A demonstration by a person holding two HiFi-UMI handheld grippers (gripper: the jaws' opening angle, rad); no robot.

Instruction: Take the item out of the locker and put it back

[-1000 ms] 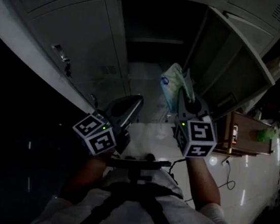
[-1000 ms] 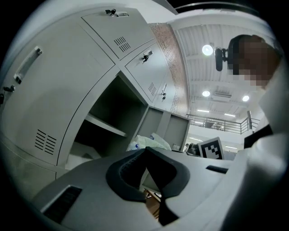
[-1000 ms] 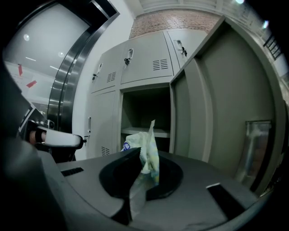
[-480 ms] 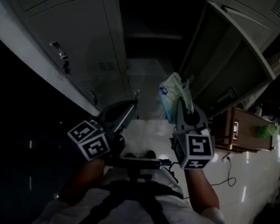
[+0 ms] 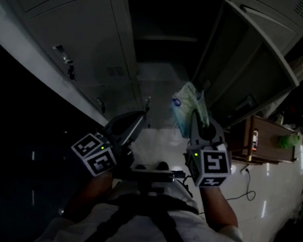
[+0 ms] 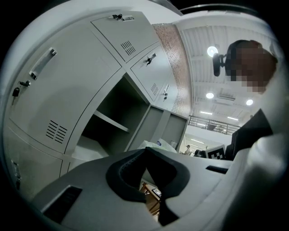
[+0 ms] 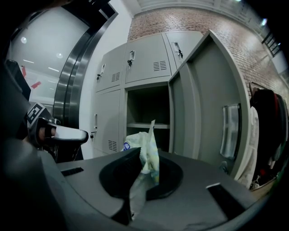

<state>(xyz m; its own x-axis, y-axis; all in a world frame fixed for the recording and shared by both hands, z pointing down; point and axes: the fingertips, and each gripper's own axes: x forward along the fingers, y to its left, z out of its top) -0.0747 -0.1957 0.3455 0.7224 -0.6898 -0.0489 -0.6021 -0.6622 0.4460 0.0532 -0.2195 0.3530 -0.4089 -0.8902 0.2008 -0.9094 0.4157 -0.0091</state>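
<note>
Plastic packet (image 7: 137,137) pinched by right hand-held gripper (image 7: 142,153), left hand-held gripper (image 6: 146,149) closed, cable (image 5: 246,192), head view only

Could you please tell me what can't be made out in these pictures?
Print on the pack: right gripper view, crumpled and too small to read.
Floor of the locker: right gripper view, hidden behind the pack and the right gripper.
Back of the locker: head view, lost in darkness.
Green thing on the table: head view, too small to name.
</note>
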